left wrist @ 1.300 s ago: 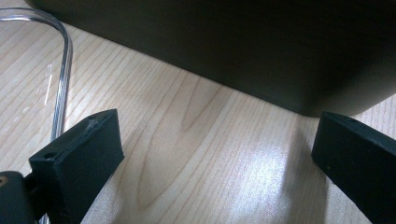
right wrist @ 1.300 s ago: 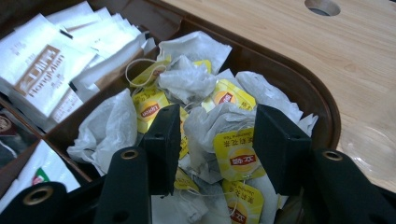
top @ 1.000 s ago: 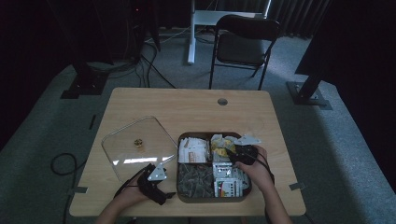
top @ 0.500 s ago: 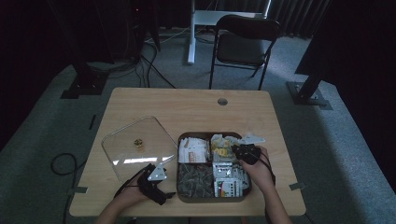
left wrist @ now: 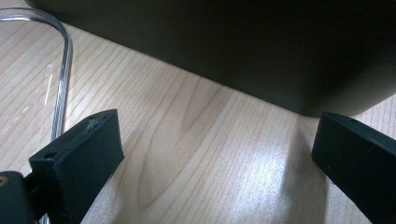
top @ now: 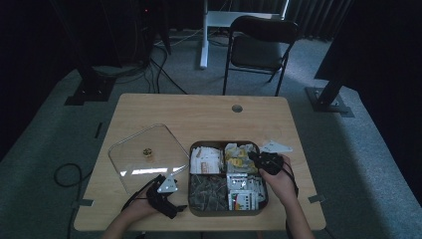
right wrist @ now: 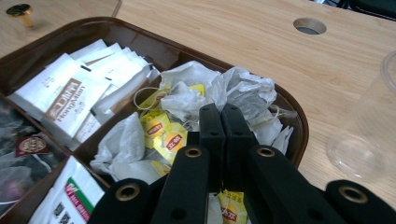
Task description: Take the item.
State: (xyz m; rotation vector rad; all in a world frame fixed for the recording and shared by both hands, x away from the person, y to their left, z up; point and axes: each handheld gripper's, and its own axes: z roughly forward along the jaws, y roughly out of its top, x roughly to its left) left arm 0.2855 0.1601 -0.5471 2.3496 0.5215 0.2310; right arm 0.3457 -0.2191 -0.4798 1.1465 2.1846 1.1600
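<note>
The right gripper (top: pixel 260 158) is reaching into the far right compartment of the brown tray (top: pixel 226 211), over the heap of tea bags (right wrist: pixel 219 100). Its jaws have just been closing and are now standing pressed together among the bags; in the right gripper view a yellow tag (right wrist: pixel 232 207) is showing just beneath the jaws, but whether a bag or string is pinched between the pads cannot be told. The tray is sitting on the wooden table (top: pixel 199 112), near the person's edge. White sachets (right wrist: pixel 77 95) are filling the neighbouring far compartment. The left gripper (left wrist: pixel 212 154) is resting low over the table just left of the tray, its jaws standing wide apart with nothing but bare wood between them. The clear lid (top: pixel 144 157) is lying flat on the table left of the tray. A clear plastic cup (right wrist: pixel 369 135) is standing on the table beside the tray's right side.
</note>
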